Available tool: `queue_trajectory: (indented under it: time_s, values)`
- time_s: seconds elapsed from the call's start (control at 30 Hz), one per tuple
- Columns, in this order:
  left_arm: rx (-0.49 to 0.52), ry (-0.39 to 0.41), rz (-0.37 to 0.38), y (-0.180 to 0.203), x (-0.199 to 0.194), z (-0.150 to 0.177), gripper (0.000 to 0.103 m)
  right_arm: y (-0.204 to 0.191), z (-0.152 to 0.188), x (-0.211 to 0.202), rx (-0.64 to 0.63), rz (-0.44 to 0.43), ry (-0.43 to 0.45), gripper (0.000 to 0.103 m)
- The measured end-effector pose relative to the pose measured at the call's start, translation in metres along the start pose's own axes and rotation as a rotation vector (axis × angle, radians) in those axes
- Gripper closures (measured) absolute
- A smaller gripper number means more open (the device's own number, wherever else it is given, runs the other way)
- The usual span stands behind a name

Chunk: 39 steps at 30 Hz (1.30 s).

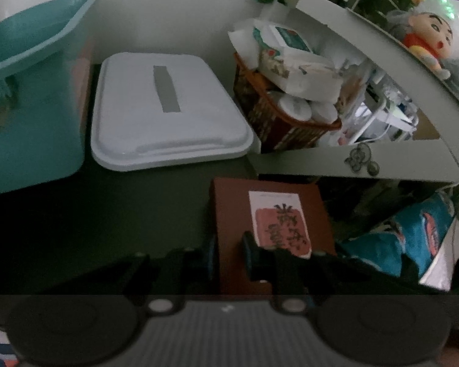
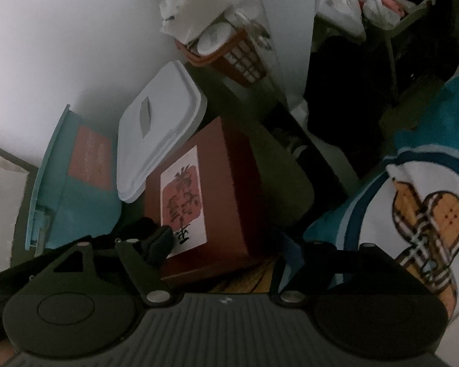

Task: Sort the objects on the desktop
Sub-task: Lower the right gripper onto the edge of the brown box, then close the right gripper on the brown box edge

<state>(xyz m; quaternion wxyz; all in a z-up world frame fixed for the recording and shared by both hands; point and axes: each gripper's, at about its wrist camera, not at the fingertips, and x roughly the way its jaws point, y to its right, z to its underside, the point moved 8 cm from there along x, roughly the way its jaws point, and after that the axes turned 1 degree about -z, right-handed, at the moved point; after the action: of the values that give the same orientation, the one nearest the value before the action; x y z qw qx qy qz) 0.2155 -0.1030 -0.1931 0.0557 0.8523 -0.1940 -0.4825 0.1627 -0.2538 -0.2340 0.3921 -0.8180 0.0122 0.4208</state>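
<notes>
Dark desk is pretty crowded: white lid and teal bin sit behind the brown box, basket alongside. Left gripper pinches the box's near edge; right gripper is spread wide around its corner.

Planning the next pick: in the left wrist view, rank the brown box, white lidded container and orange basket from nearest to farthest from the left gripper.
1. Brown box, clamped in the left gripper.
2. White lidded container, behind, slightly left.
3. Orange basket, back right, against the shelf.

one brown box, one white lid.
</notes>
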Motion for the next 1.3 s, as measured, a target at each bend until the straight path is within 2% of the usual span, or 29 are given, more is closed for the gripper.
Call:
queue_trajectory:
  time_s: [0.33,0.5,0.73,0.87,1.2,1.3]
  values:
    - [-0.018,-0.002,0.017,0.001,0.003,-0.003,0.082,-0.001,0.001,0.001,0.013,-0.004,0.013,0.024]
    - [-0.014,-0.002,0.0,-0.004,-0.002,-0.003,0.083,-0.003,0.001,0.0,-0.004,-0.014,0.021,0.029]
    - [-0.009,0.008,-0.046,-0.018,-0.013,-0.002,0.083,-0.005,0.001,-0.001,-0.009,-0.018,0.021,0.029]
    - [-0.01,-0.014,-0.057,-0.022,-0.01,0.002,0.083,-0.006,0.001,-0.003,-0.009,-0.019,0.023,0.032]
    - [-0.006,-0.042,-0.073,-0.026,-0.004,0.01,0.086,-0.006,-0.001,-0.016,0.012,-0.057,0.012,0.04]
    - [-0.011,-0.044,-0.088,-0.031,-0.002,0.011,0.092,-0.015,0.002,-0.021,-0.023,-0.094,-0.013,0.041]
